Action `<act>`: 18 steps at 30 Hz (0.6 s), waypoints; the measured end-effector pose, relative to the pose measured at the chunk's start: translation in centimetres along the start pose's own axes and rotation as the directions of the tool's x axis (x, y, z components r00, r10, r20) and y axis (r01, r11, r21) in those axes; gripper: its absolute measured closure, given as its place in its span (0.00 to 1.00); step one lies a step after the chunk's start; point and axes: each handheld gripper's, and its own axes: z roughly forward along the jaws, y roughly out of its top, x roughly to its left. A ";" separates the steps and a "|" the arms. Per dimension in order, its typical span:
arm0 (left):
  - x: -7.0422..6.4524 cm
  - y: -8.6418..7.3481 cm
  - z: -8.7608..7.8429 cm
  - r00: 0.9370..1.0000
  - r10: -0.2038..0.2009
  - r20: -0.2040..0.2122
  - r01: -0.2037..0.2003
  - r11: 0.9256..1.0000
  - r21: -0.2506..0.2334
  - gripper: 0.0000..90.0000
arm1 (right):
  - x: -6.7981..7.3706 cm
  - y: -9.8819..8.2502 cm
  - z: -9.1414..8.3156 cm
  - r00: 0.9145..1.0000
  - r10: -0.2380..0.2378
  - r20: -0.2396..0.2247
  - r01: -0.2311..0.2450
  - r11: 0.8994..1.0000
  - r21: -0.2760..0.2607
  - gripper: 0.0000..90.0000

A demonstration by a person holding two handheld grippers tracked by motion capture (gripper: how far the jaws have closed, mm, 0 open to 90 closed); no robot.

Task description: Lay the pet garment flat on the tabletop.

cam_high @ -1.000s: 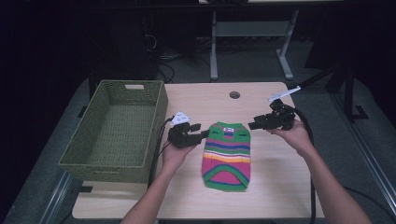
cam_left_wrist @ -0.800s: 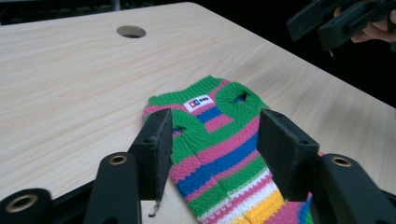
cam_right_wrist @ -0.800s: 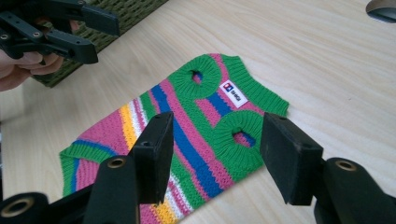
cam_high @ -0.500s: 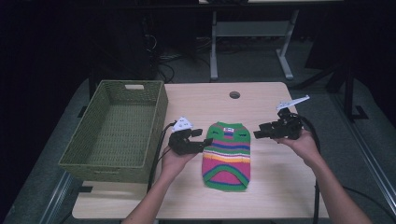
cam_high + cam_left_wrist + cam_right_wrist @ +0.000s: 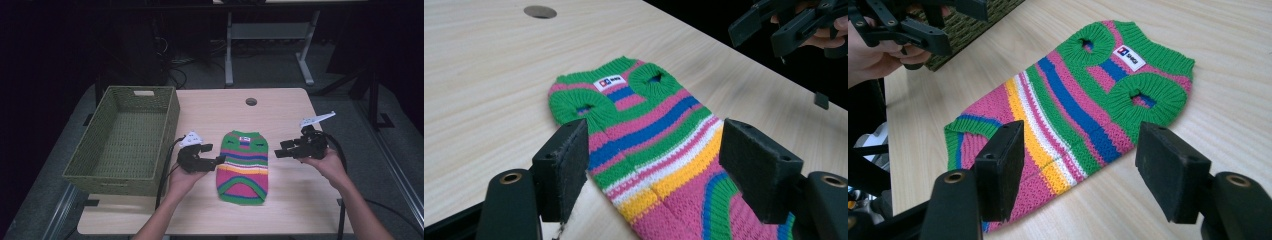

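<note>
Striped knit pet sweater (image 5: 243, 167) lies flat on the wooden surface (image 5: 280, 110), neck end toward 12 o'clock, hem toward 6. Woven basket (image 5: 125, 140) sits well apart at its 9 o'clock, with nothing inside as far as the high view shows. Left gripper (image 5: 216, 160) hangs just beside the sweater's 9 o'clock edge; right gripper (image 5: 278, 150) hangs near its 3 o'clock side, with bare wood between. Both sets of jaws have just been opening and stand wide apart, nothing pinched; the knit is merely seen through the gap. Judgement: the garment looks laid out and smoothed, and no fold or lift is begun; if it is bound for the basket, that whole part is left to do. From overhead I get the layout: basket, sweater, both hands, the cable hole (image 5: 251, 101) at the far edge. The left gripper view adds what overhead blurs: the white label (image 5: 608, 82) at the collar, the two ribbed green leg openings and a seam down the pink lower panel. The right gripper view shows the hem end slightly rumpled, and the basket's weave behind the other hand (image 5: 878, 55).
</note>
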 end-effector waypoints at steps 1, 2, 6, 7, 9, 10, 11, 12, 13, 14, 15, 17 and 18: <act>-0.1 -0.2 0.0 1.000 0.000 0.001 0.000 1.000 -0.001 0.30 | 0.0 -0.2 0.0 1.000 -0.005 -0.004 0.005 1.000 -0.004 0.40; -0.1 -0.4 0.0 1.000 0.000 0.000 0.000 1.000 0.004 0.30 | 0.1 -0.4 -0.1 1.000 -0.007 -0.004 0.007 1.000 -0.002 0.40; -0.2 -1.0 0.0 1.000 -0.005 0.004 0.005 1.000 0.020 0.29 | 0.4 -1.1 -0.5 1.000 -0.010 -0.005 0.010 1.000 -0.002 0.39; -0.3 -1.1 0.0 1.000 -0.006 0.006 0.006 1.000 0.025 0.28 | 0.5 -1.4 -0.6 1.000 -0.008 -0.009 0.008 1.000 -0.007 0.39; -0.3 -1.3 -0.1 1.000 -0.005 0.008 0.005 1.000 0.028 0.28 | 0.6 -1.7 -0.7 1.000 -0.006 -0.008 0.006 1.000 -0.007 0.38; -0.4 -1.4 -0.1 1.000 -0.004 0.009 0.004 1.000 0.029 0.28 | 0.6 -1.9 -0.8 1.000 -0.009 -0.009 0.009 1.000 -0.012 0.38; -0.5 -1.5 -0.2 1.000 -0.001 0.009 0.001 1.000 0.031 0.28 | 0.7 -2.0 -0.9 1.000 -0.010 -0.009 0.010 1.000 -0.013 0.38; -0.6 -1.6 -0.2 1.000 0.002 0.009 -0.002 0.999 0.033 0.28 | 0.8 -2.2 -1.0 1.000 -0.002 -0.006 0.002 1.000 -0.008 0.38; -0.6 -1.7 -0.3 1.000 0.001 0.011 -0.001 0.999 0.033 0.28 | 0.8 -2.4 -1.1 1.000 -0.005 -0.007 0.005 1.000 -0.010 0.38; -0.7 -1.7 -0.3 1.000 0.002 0.012 -0.002 0.999 0.036 0.28 | 0.8 -2.6 -1.2 1.000 -0.008 -0.008 0.008 1.000 -0.015 0.37; -0.7 -1.7 -0.4 1.000 0.003 0.013 -0.004 0.999 0.037 0.28 | 0.8 -2.7 -1.2 1.000 -0.005 -0.006 0.005 1.000 -0.016 0.37; -0.9 -1.8 -0.5 1.000 0.009 0.014 -0.009 0.999 0.040 0.28 | 0.9 -2.9 -1.3 1.000 -0.004 -0.006 0.004 1.000 -0.016 0.37; -1.0 -1.8 -0.5 1.000 0.015 0.015 -0.016 0.999 0.039 0.28 | 0.9 -3.1 -1.3 1.000 -0.001 -0.006 0.001 1.000 -0.015 0.37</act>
